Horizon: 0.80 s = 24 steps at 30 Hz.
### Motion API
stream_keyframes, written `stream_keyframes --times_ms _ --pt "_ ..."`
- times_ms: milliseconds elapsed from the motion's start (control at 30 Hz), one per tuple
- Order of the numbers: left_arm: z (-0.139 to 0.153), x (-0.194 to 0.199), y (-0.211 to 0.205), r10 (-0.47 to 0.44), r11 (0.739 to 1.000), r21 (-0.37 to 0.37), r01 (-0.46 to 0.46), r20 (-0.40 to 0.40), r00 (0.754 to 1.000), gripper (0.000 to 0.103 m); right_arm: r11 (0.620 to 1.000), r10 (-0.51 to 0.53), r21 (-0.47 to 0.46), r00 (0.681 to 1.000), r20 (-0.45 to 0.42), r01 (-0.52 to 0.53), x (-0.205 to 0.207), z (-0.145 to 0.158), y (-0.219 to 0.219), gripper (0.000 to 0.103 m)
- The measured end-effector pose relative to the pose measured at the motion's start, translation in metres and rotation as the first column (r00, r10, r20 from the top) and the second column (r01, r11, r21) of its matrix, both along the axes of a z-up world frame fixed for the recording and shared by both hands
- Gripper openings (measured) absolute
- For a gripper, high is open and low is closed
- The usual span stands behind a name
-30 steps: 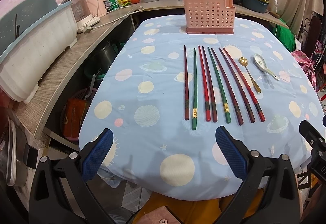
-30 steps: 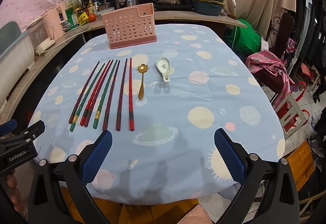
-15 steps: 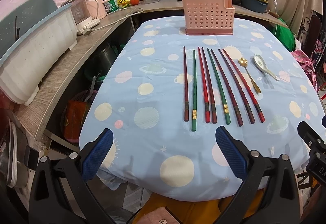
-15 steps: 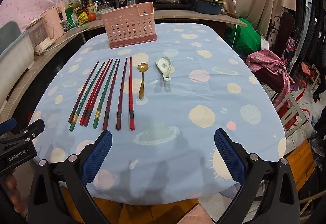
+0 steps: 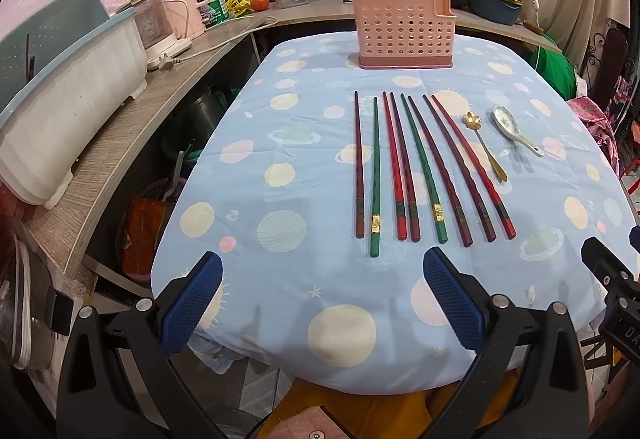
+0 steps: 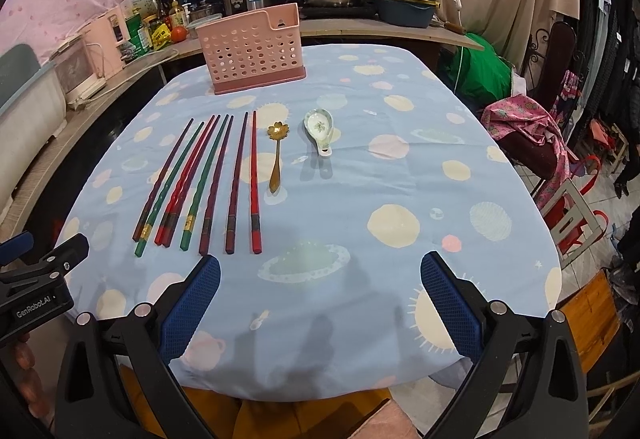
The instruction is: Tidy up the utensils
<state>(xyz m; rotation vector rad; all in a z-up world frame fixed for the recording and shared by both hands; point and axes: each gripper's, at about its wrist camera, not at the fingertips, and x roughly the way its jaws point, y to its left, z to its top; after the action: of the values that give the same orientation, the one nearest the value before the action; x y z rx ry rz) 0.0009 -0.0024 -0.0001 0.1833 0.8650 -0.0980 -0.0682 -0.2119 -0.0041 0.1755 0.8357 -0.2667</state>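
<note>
Left gripper [image 5: 322, 301] and right gripper [image 6: 320, 301] gape wide, holding nothing; the red and green wooden chopsticks [image 5: 416, 167] lie ahead of the blue-padded fingers [image 5: 191, 309].

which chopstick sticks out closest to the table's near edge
The green chopstick, second from the left in the row. Its gold-banded end reaches past all the others' ends; the other green one stops level with them.

8 chopsticks [image 5: 404, 167] lay on the tablecloth, 2 of them green [image 5: 375, 179], 6 red or dark red, 1 gold spoon [image 5: 484, 147], 1 ceramic spoon [image 5: 514, 129], 1 pink utensil basket [image 5: 404, 29]
</note>
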Motion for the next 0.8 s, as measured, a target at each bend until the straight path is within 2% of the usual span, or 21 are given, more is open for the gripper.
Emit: stream_keyframes --times_ms 800 --pt "-0.0027 0.0014 0.0015 0.003 1.000 -0.009 -0.004 -0.011 1.000 0.096 1.000 0.000 0.002 1.000 -0.003 0.000 0.0004 -0.0012 0.0015 0.096"
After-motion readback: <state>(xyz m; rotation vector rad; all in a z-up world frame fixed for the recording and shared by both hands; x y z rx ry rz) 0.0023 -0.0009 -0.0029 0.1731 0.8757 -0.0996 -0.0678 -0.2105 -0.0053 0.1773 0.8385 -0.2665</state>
